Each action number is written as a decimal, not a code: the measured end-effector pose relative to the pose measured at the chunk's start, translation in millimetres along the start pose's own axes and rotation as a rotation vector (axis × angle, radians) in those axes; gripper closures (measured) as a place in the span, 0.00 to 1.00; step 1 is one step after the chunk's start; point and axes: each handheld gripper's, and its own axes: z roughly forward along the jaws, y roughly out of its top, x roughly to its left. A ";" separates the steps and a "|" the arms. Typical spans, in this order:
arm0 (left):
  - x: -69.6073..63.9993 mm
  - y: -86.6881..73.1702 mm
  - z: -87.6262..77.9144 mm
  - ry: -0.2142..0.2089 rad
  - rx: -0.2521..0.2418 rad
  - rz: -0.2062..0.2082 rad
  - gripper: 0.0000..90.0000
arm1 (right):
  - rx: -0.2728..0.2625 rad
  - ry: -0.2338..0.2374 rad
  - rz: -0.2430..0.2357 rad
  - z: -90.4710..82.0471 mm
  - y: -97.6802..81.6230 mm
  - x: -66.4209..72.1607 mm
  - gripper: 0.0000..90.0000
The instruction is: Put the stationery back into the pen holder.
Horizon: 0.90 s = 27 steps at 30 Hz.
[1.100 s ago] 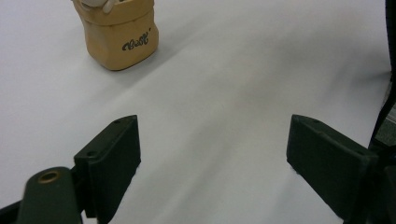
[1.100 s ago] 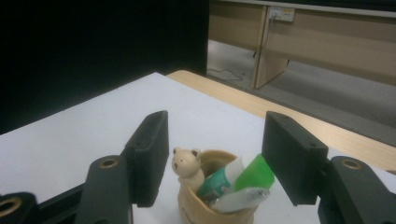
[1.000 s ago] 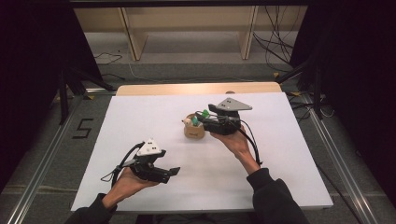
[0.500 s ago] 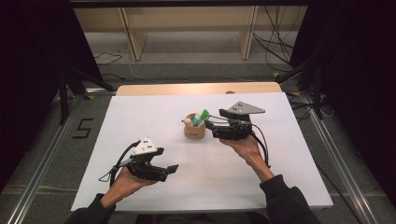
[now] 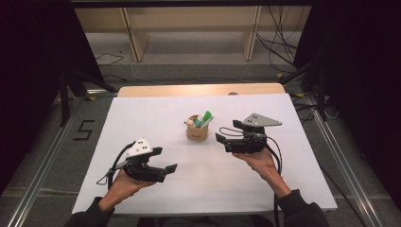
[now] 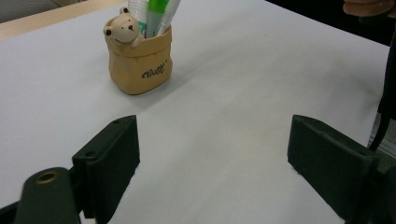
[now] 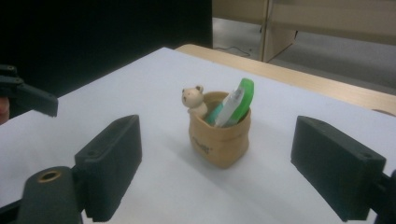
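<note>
The pot (image 5: 196, 130) is standing upright mid-counter (image 5: 142, 118), holding pens (image 5: 204, 119), a bear figure peeking over its rim. The right gripper (image 5: 221, 134) is hovering just right of the pot, its fingers having just been opening, now spread with nothing between. The left gripper (image 5: 170, 167) is waiting well apart from the pot, nearer the person, fingers spread and empty too.

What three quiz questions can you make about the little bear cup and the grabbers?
1. True or false: the right gripper is clamped on the bear holder.
2. What stands inside the bear holder? A) spoons B) pens C) flowers
3. Fill in: the holder stands on the white ____.

Key:
1. False. Its jaws stand wide apart with nothing between them, beside the holder; they have just been opening.
2. B, pens, one with a green cap.
3. Table cover.
</note>
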 end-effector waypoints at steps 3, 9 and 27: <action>1.6 -0.7 -3.3 0.001 -0.014 -0.003 0.18 | -0.004 0.006 0.007 -8.5 -6.2 0.6 0.18; 3.3 -1.5 -9.0 0.004 -0.048 -0.002 0.18 | -0.010 0.015 0.017 -22.7 -20.3 2.8 0.18; 5.5 -10.5 -16.9 0.007 -0.083 -0.011 0.18 | -0.019 -0.015 0.031 -55.4 -60.0 5.5 0.18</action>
